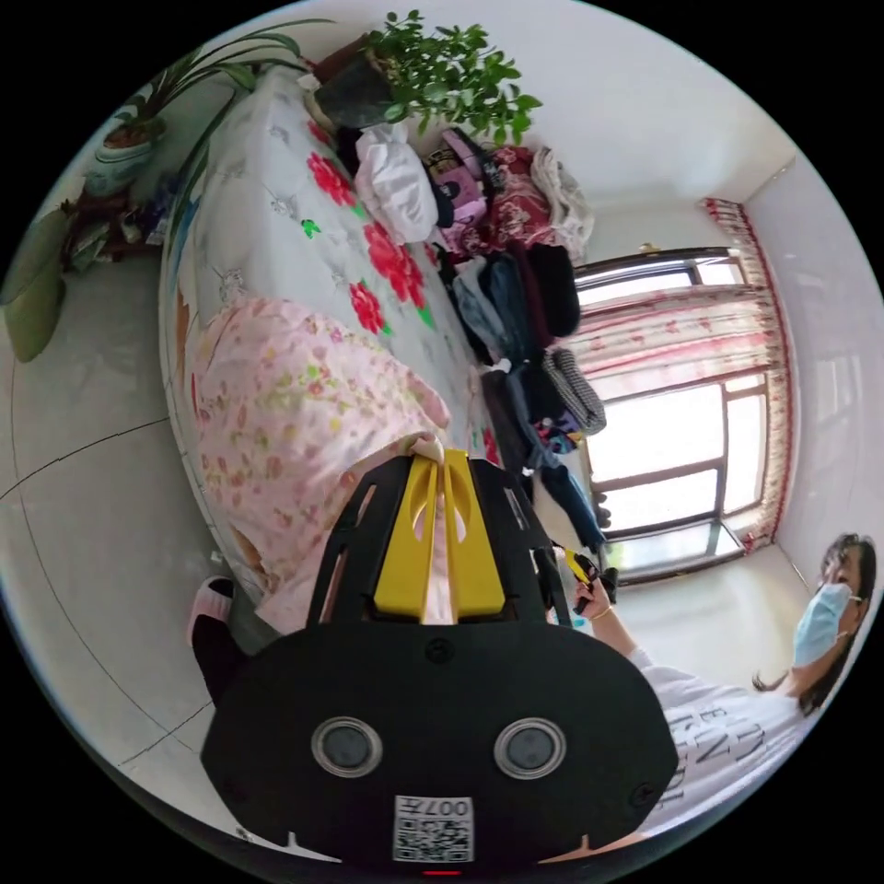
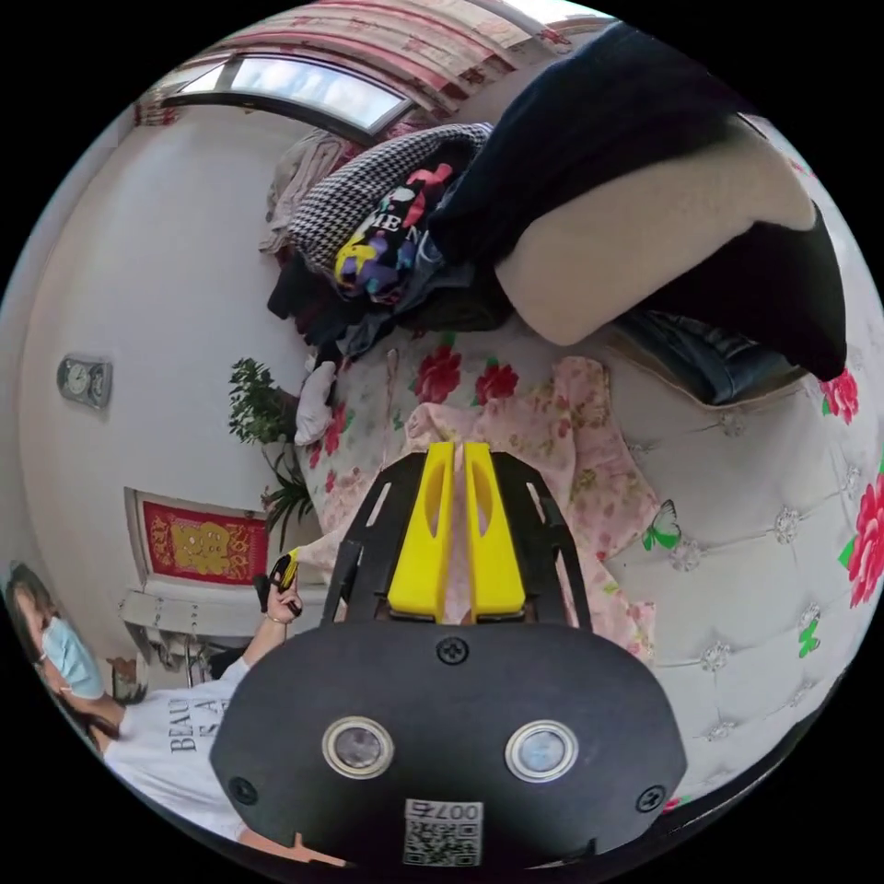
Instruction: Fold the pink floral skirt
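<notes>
— Left gripper view: what do we have in hand?

— Our left gripper (image 1: 442, 458) has its yellow jaws pressed together on a fold of the pink floral skirt (image 1: 295, 405). The skirt is spread over the near edge of the bed (image 1: 267, 198), on its white quilted cover with red flowers, and a strip of it hangs down over the side towards the tiled floor (image 1: 83, 460).

— And beyond it?

— A pile of clothes (image 1: 516, 304) runs along the far edge of the bed, with a leafy potted plant (image 1: 442, 69) at one end and a curtained window (image 1: 681, 414) behind. A person in a white printed T-shirt (image 1: 727, 746) stands at the side of the view, holding the right gripper (image 1: 582, 569).

— What of the right gripper view?

— Our right gripper (image 2: 458, 448) is likewise clamped on pink cloth, which shows between its jaws. The skirt (image 2: 562, 433) lies across the flowered cover (image 2: 755, 552), just below a dark garment with a pale lining (image 2: 645, 184) that overhangs the bed's edge. A houndstooth piece (image 2: 387, 184) tops the heap. A clock (image 2: 85, 379) hangs on the wall.
</notes>
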Demonstrator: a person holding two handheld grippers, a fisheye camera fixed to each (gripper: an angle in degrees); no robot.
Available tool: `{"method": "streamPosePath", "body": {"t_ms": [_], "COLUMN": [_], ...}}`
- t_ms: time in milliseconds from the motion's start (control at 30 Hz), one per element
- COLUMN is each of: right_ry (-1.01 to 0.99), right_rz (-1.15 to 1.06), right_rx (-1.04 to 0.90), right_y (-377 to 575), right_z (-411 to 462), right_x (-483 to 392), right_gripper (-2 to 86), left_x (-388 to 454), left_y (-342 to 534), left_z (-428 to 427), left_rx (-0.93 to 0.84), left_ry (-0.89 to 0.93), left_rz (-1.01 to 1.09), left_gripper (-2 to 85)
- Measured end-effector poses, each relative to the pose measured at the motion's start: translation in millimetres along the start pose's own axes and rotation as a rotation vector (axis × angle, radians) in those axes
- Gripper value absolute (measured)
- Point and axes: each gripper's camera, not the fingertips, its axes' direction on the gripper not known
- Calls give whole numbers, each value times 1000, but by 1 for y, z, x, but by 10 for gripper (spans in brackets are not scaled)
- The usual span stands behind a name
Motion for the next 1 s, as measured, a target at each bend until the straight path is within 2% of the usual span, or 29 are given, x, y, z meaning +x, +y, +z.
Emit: {"method": "streamPosePath", "body": {"t_ms": [67,200,333,500,600,700,767,867,1000], "right_ry": [90,160,238,303,284,247,238,148,-11], "right_rz": [38,36,30,161,207,224,234,281,317], "right_rx": [-2,-21,-34,-8,-4,-10,9,27,34], "right_y": [-9,18,89,154,169,173,180,192,210], "right_z": [29,42,28,1,-4,-5,-10,-21,-22], "right_x": [8,24,53,94,111,120,125,137,151], "right_gripper": [32,57,85,105,110,113,112,109,98], "left_x": [-12,-18,-33,-44,-65,-106,-152,-197,-220], "left_y": [-19,-20,15,18,10,43,93,147,169], "left_z": [17,7,-25,-40,-44,-50,-52,-40,-25], "left_rx": [-6,26,35,-1,-1,18,68,65,51], "left_ry": [-55,-30,-147,-227,-169,-147,-29,126,246], "left_rz": [-46,-19,-3,-1,-65,-218,-427,-614,-645], "left_gripper": [25,65,74,85,105,110,119,136,163]}}
